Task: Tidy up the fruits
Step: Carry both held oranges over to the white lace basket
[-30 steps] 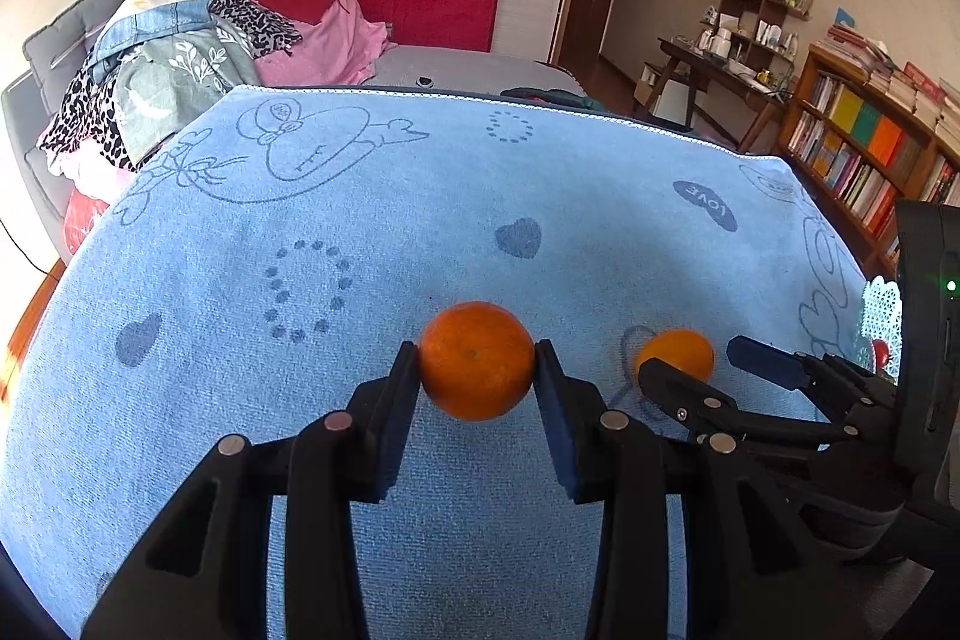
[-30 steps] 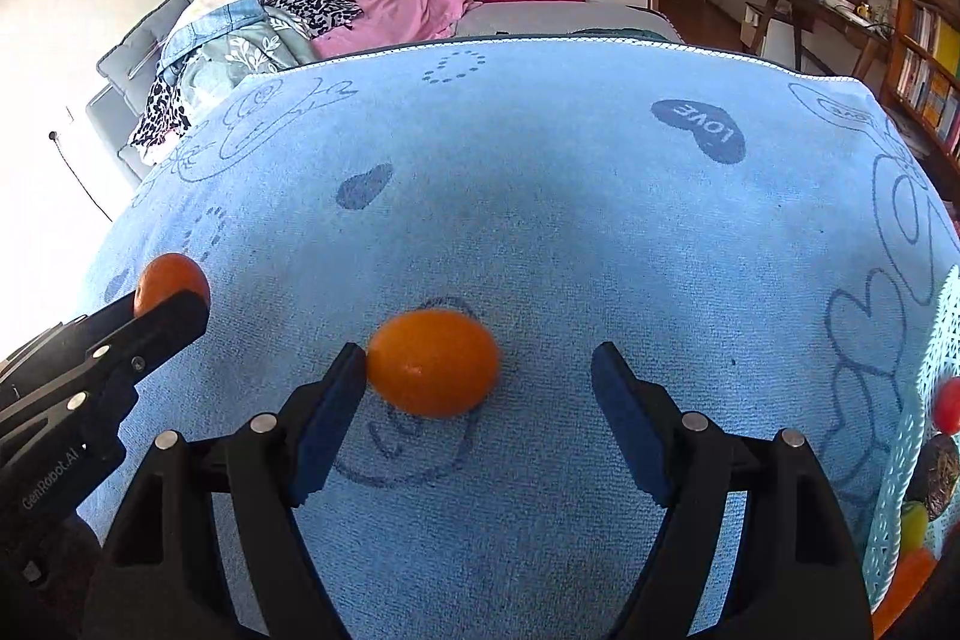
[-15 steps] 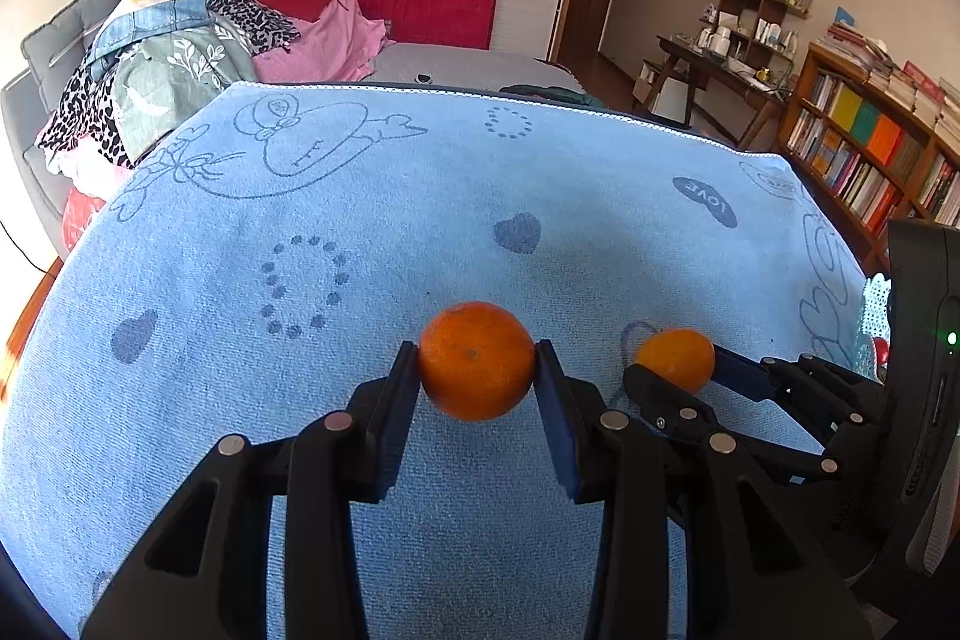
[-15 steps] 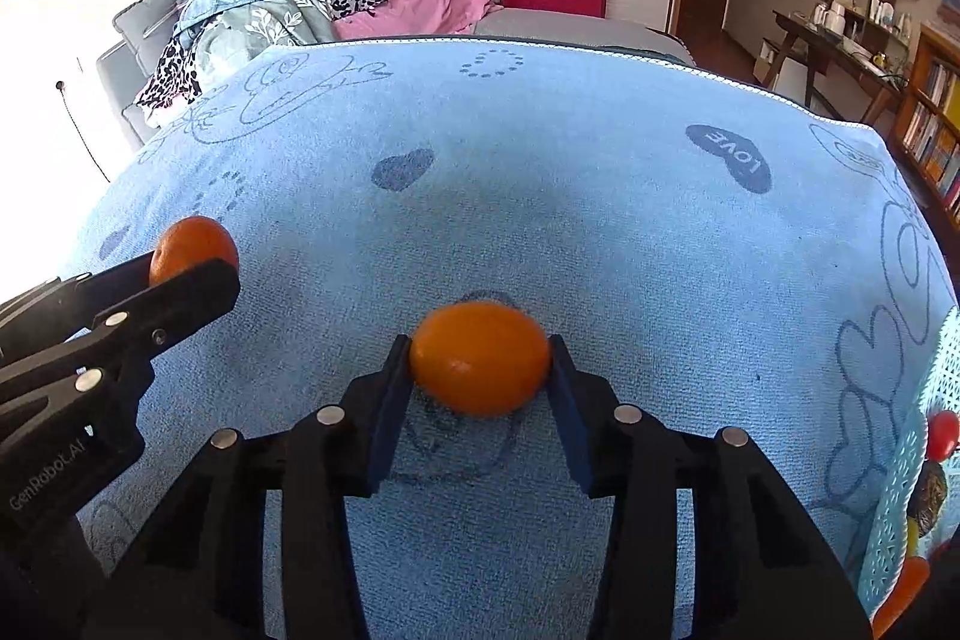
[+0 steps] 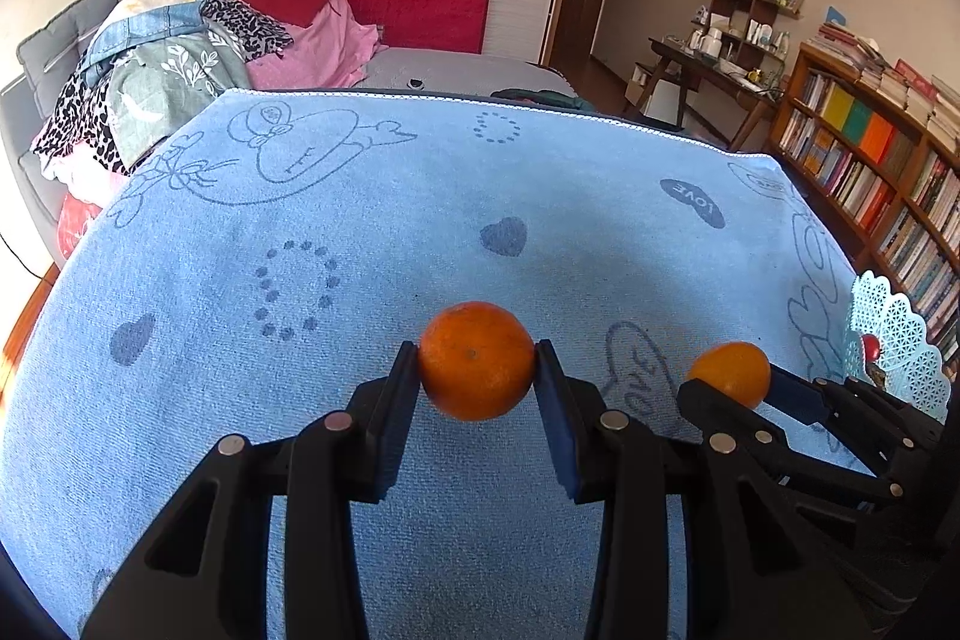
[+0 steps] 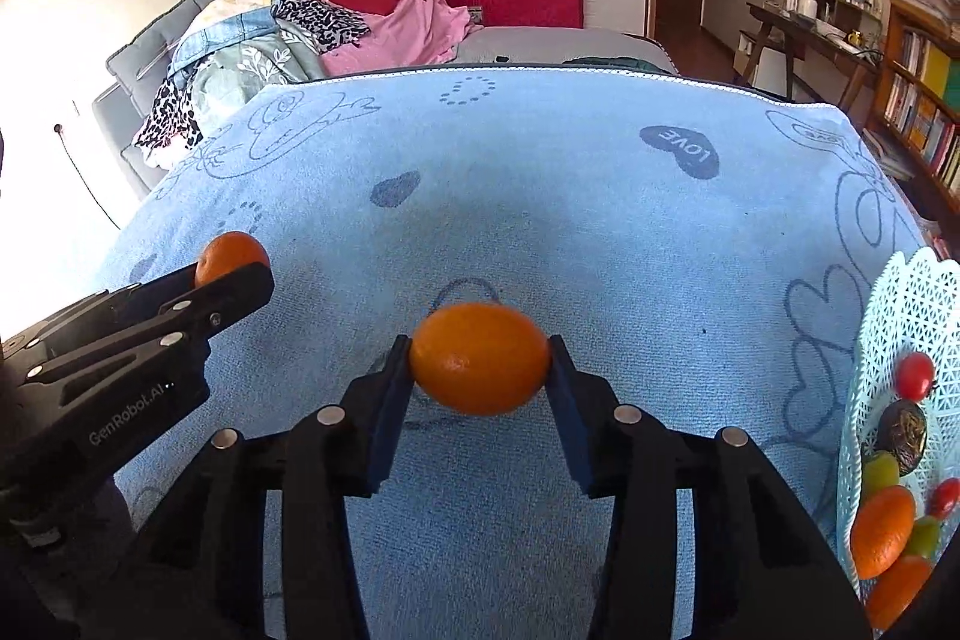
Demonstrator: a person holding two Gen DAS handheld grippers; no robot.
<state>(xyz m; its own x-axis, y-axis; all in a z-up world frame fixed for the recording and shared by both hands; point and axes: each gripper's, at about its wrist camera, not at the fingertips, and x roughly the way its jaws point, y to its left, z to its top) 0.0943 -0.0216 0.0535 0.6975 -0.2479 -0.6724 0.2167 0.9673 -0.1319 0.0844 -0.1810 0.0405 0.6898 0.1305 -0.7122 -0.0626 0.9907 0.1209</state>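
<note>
Grippers both loaded now. Right gripper (image 6: 480, 367) has gone from wide open around its orange (image 6: 479, 366) a second ago, pads well clear on the right side, to clamped on it half a second ago; the fruit now sits pinched end to end between the pads and appears lifted off the towel (image 6: 600, 232), though the gap underneath is hard to judge through the fisheye. Left gripper (image 5: 477, 361) has held its own round orange (image 5: 476, 359) firmly in all three samples, no change in grip, stem dimple facing the camera. From the left wrist view the right gripper and its fruit show just beside, on the right; from the right wrist view the left one shows at the left edge, orange peeking over the finger. Both views have risen and pulled back a little, so more towel shows beyond the fruit. Farther right, at the towel's edge, stands the basket (image 6: 900, 304), a pale lace-pattern plastic one, already holding oranges, small red fruit, green pieces and one dark item. Reading: pick stage done for both hands; carry to the basket is likely next. Right hand is nearer to it. Beyond the towel: sofa heaped with clothes, red panel, bookshelf.
</note>
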